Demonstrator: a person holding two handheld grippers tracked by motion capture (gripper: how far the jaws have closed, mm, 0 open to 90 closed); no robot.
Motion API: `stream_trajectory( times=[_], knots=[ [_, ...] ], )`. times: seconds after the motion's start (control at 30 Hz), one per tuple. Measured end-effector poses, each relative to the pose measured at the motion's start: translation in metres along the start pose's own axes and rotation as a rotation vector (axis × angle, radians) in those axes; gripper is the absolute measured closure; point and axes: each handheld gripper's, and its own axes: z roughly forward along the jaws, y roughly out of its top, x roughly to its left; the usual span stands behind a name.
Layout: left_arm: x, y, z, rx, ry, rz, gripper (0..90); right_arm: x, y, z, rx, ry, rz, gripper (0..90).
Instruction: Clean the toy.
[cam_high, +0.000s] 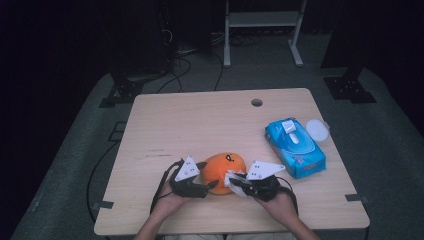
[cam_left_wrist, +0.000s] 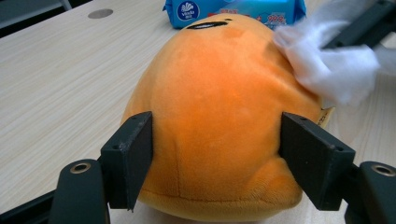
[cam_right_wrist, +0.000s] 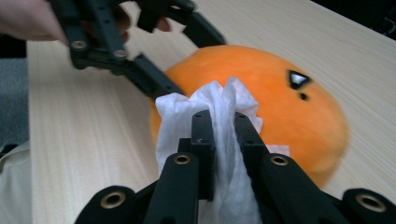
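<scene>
Left gripper: jaws set about halfway apart around the near end of the orange plush toy, flat black pads pressed against its flanks on both sides, so gripping it. Right gripper: jaws all but closed, pinching a white wipe between the pads, the crumpled end pushed up above the tips and touching the side of the toy.

From the high view: toy lying on the table near the front edge, between left gripper and right gripper, wipe against its right side. Toy rounded, egg-like, soft short-pile fabric in bright orange, a seam along the base, small black stitched marks on top. Wipe thin, fibrous, creased. Table pale wood grain, smooth, with a round hole near the far edge. To the right, well apart from the toy, a blue pack of wipes, soft glossy plastic, its white lid flipped open. Grippers matte black, hard-edged, each topped by a grey three-cornered plate.
</scene>
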Motion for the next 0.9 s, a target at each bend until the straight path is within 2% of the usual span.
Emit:
stream_trajectory(
  times=[0.1, 0.2, 0.27, 0.37, 0.43, 0.53, 0.6, 0.67, 0.73, 0.8, 0.9],
  knots=[
    [0.001, 0.0, 0.0, -0.005, 0.0, -0.012, 28.4, -0.004, 0.003, -0.001, 0.0, -0.009, -0.008, 80.8],
    [0.001, 0.0, 0.001, -0.008, -0.003, -0.009, 28.4, -0.019, -0.001, -0.006, -0.007, -0.05, 0.027, 80.9],
    [0.001, 0.0, 0.001, -0.009, -0.005, -0.009, 28.4, -0.035, -0.009, -0.01, -0.004, -0.079, 0.083, 80.9],
    [0.002, -0.001, 0.001, -0.011, -0.008, -0.004, 28.5, -0.038, -0.012, -0.01, 0.001, -0.087, 0.102, 80.9],
    [0.002, -0.001, 0.001, -0.006, -0.008, -0.004, 28.5, -0.037, -0.011, -0.01, 0.001, -0.09, 0.099, 80.9],
    [0.003, -0.001, 0.001, -0.003, -0.009, -0.006, 28.5, -0.028, -0.008, -0.009, -0.008, -0.082, 0.087, 81.0],
    [0.003, 0.0, 0.0, -0.005, -0.018, -0.022, 28.0, -0.015, -0.004, -0.005, -0.018, -0.039, 0.053, 80.9],
    [0.001, 0.002, 0.0, 0.001, -0.015, -0.018, 27.2, -0.01, -0.003, -0.003, -0.017, -0.023, 0.046, 80.9],
    [-0.001, 0.003, 0.001, 0.003, -0.008, -0.039, 23.0, -0.003, 0.0, 0.001, -0.009, -0.015, 0.012, 80.9],
    [0.0, 0.002, 0.001, -0.002, -0.01, -0.031, 24.4, -0.004, 0.0, 0.001, -0.009, -0.013, 0.012, 80.9],
    [0.002, 0.001, 0.001, -0.012, -0.018, -0.035, 28.4, -0.016, -0.002, -0.003, -0.013, -0.02, 0.048, 81.0]
  ],
)
